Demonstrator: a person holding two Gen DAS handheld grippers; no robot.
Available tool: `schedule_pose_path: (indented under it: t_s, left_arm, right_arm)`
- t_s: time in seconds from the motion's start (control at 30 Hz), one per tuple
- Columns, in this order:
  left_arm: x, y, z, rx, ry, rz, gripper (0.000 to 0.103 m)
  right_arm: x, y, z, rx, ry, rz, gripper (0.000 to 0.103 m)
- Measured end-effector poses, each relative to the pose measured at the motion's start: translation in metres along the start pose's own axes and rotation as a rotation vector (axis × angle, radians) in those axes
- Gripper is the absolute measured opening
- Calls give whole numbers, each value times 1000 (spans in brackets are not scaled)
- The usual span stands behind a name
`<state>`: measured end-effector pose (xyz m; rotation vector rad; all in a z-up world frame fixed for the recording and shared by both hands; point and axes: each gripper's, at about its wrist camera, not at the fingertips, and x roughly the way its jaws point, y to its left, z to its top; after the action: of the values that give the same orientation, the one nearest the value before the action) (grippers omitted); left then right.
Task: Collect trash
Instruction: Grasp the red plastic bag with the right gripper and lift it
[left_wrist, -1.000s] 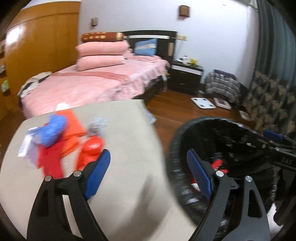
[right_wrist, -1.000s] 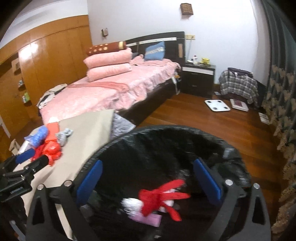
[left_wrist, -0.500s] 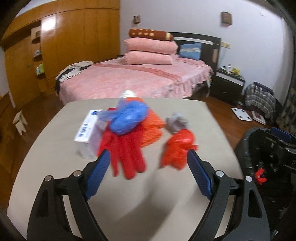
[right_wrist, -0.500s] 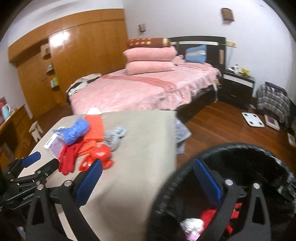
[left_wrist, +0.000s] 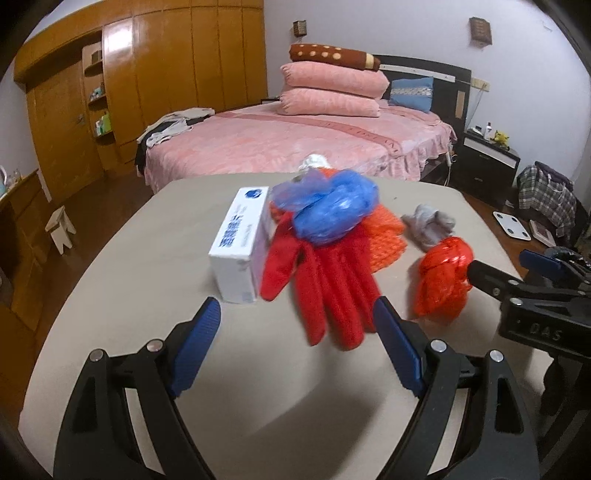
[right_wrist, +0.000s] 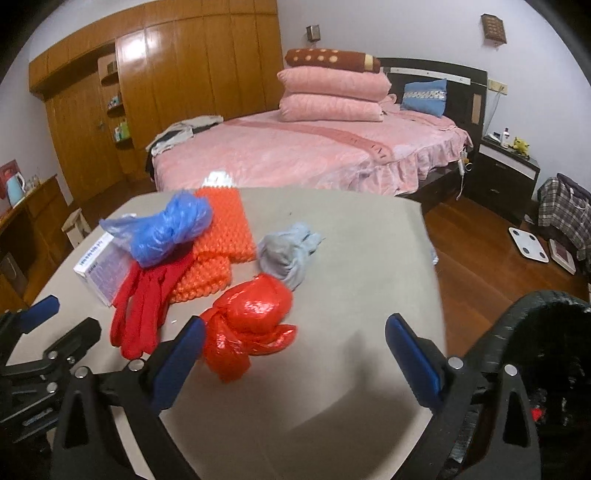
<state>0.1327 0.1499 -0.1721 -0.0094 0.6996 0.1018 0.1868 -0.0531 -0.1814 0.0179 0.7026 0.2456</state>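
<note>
A pile of trash lies on the beige table (left_wrist: 184, 369): a white box (left_wrist: 240, 243), red gloves (left_wrist: 325, 291), a blue plastic bag (left_wrist: 332, 210), an orange mesh piece (left_wrist: 388, 236), a grey crumpled rag (left_wrist: 428, 225) and a red plastic bag (left_wrist: 443, 280). My left gripper (left_wrist: 295, 347) is open and empty, just before the red gloves. My right gripper (right_wrist: 291, 354) is open and empty; the red plastic bag (right_wrist: 247, 325) lies by its left finger. The black-lined bin (right_wrist: 535, 369) stands at the lower right of the right wrist view, off the table's edge.
A pink bed (left_wrist: 295, 140) with stacked pillows stands behind the table. Wooden wardrobes (left_wrist: 147, 81) line the left wall. A dark nightstand (right_wrist: 506, 173), a white scale (right_wrist: 528, 249) and a plaid bag (right_wrist: 565, 206) are on the wooden floor at right.
Both grippers have swung left from over the bin to the table's trash pile. The pile is now closer and centred before both open grippers.
</note>
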Motion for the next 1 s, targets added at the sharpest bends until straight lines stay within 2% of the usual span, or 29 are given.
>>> schedule_pose_path:
  t_s: [0.23, 0.33, 0.4, 0.5, 0.57, 0.87, 1.0]
  left_arm:
    - [9, 13, -2, -38, 22, 11, 82]
    - [13, 13, -2, -37, 34, 7, 81]
    - [15, 12, -3, -38, 40, 6, 81]
    - [17, 13, -3, -47, 47, 4, 80]
    - [17, 15, -3, -58, 47, 0, 79]
    - [26, 35, 6, -91, 44, 23, 74]
    - [42, 42, 16, -91, 62, 23, 66]
  right_arm:
    - [24, 15, 5, -22, 60, 6, 91]
    - [32, 23, 4, -50, 92, 15, 85]
    - [35, 28, 3, -74, 110, 29, 74]
    - [41, 36, 0, -102, 152, 100, 38]
    - [40, 40, -1, -114, 150, 111, 30]
    - [39, 47, -3, -135, 151, 104, 28]
    - [41, 47, -3, -136, 155, 99, 28]
